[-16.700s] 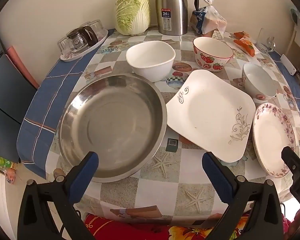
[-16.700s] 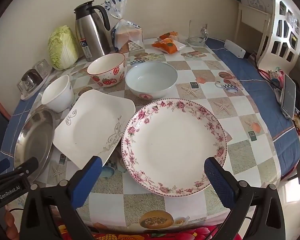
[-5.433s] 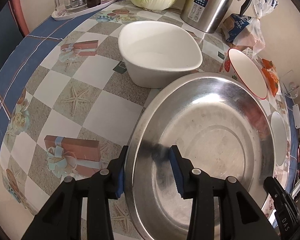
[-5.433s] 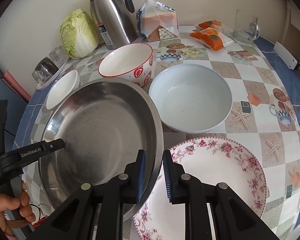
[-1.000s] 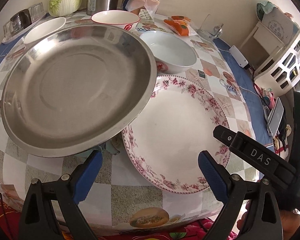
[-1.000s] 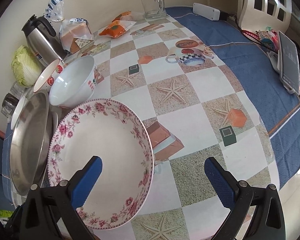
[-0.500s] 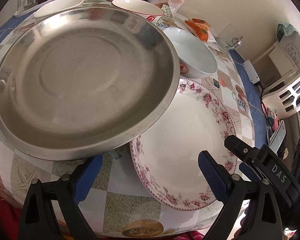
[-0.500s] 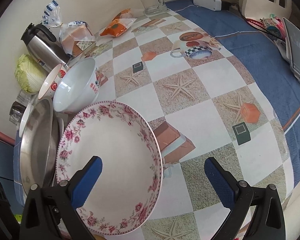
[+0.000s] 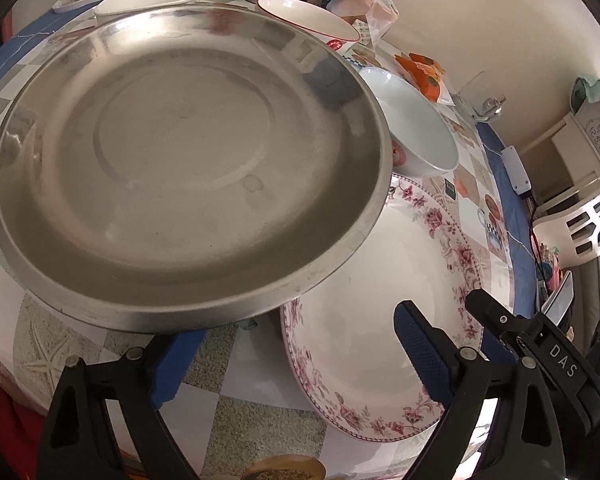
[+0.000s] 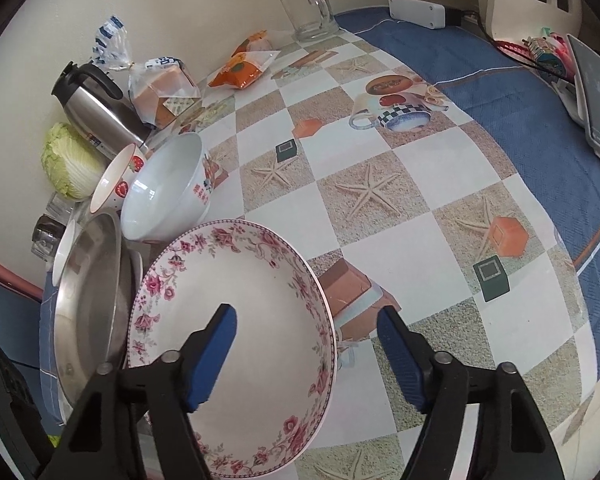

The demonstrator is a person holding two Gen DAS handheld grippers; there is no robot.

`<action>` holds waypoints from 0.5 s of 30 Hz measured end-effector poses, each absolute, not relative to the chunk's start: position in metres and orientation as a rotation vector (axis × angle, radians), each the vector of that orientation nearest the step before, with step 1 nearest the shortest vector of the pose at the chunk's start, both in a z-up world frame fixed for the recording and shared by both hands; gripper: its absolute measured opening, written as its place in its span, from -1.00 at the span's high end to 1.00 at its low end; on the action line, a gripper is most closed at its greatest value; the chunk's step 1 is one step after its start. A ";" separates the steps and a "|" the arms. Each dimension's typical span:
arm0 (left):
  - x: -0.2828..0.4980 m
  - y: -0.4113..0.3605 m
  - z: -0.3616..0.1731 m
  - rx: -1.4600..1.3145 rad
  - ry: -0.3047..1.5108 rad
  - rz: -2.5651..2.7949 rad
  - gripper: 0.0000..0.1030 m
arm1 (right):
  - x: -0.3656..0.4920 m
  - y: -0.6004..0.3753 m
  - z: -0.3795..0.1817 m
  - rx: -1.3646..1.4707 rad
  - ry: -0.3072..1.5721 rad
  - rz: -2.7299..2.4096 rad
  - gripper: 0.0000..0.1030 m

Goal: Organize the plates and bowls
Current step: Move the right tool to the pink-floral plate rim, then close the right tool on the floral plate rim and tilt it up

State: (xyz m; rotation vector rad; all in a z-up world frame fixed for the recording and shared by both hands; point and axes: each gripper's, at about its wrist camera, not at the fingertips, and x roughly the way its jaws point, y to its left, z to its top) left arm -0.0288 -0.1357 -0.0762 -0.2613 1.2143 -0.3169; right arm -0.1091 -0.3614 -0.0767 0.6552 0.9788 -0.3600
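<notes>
With the steel basin overlapping the floral plate near the surface's front edge, three bowls remain unstacked behind; the right gripper jaws, just narrowing, straddle the plate's rim ungripped, the left gripper released.

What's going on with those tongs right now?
Right tongs closing astride floral plate rim, no grip yet. Left tongs open. Steel pan overlaps plate's far edge.

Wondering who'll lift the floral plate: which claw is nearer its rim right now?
Right. The right claw straddles the floral plate rim, closing in. The left claw is open, one finger over the plate, the other beside the steel basin.
</notes>
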 end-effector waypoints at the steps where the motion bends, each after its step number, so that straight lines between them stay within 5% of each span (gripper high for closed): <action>1: -0.029 -0.135 -0.076 -0.267 1.213 -0.316 -0.61 | -0.109 -0.362 -0.077 0.665 0.977 -0.360 -0.11; 4: -0.028 -0.133 -0.077 -0.284 1.211 -0.311 -0.29 | -0.110 -0.364 -0.077 0.681 0.963 -0.348 0.32; 6: -0.027 -0.128 -0.078 -0.311 1.212 -0.305 -0.08 | -0.111 -0.364 -0.076 0.681 0.952 -0.350 0.43; 15: -0.026 -0.129 -0.082 -0.330 1.234 -0.317 0.44 | -0.112 -0.370 -0.085 0.720 0.994 -0.367 0.65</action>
